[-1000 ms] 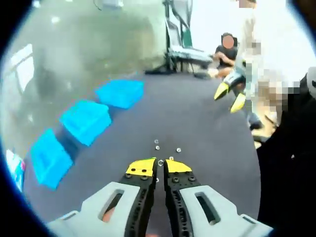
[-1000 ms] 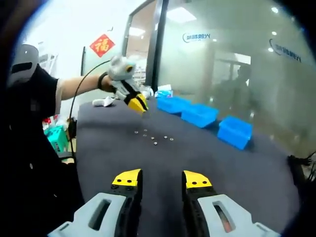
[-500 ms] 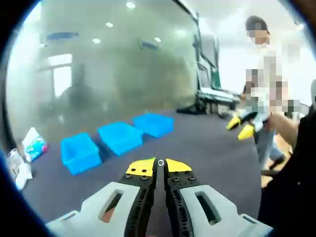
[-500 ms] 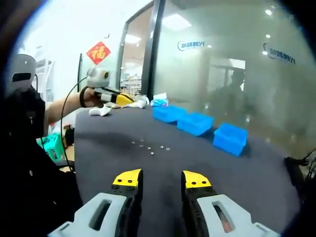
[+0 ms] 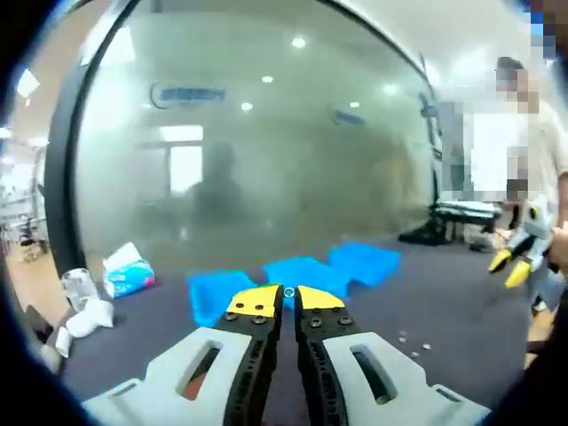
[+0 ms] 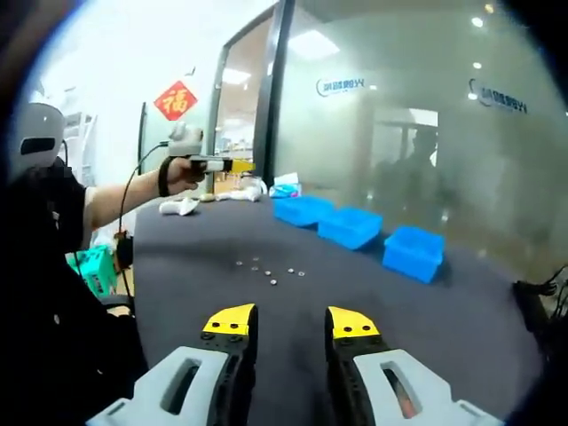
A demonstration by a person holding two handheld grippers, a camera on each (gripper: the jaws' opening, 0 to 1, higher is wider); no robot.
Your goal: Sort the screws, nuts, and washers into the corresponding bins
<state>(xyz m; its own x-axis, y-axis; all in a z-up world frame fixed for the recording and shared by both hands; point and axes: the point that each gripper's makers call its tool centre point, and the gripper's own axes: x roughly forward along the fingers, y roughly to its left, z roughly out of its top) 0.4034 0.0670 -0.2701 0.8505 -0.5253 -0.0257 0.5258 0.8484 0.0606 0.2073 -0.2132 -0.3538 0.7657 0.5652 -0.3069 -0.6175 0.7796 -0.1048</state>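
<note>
My left gripper [image 5: 288,299] is shut, with a small silver ring [image 5: 288,291] pinched at its yellow tips; I cannot tell if it is a washer or a nut. It is held up in the air, facing three blue bins [image 5: 302,270] in a row by the glass wall. The right gripper view has the left gripper [image 6: 241,165] raised at the far left, beyond the bins [image 6: 351,225]. Small loose parts [image 6: 269,267] lie on the dark table [image 6: 195,248]. My right gripper [image 6: 291,318] is open with nothing between its fingers, low over the near table.
A glass wall [image 5: 266,151] stands behind the bins. A tissue pack [image 5: 130,272] and crumpled white things lie at the table's left end. A few loose parts [image 5: 405,337] lie to the right. A person [image 5: 501,151] stands at the right, beside the right gripper [image 5: 508,266].
My left gripper rose off the table with the ring and swung towards the bins. The right gripper has stayed almost still and open.
</note>
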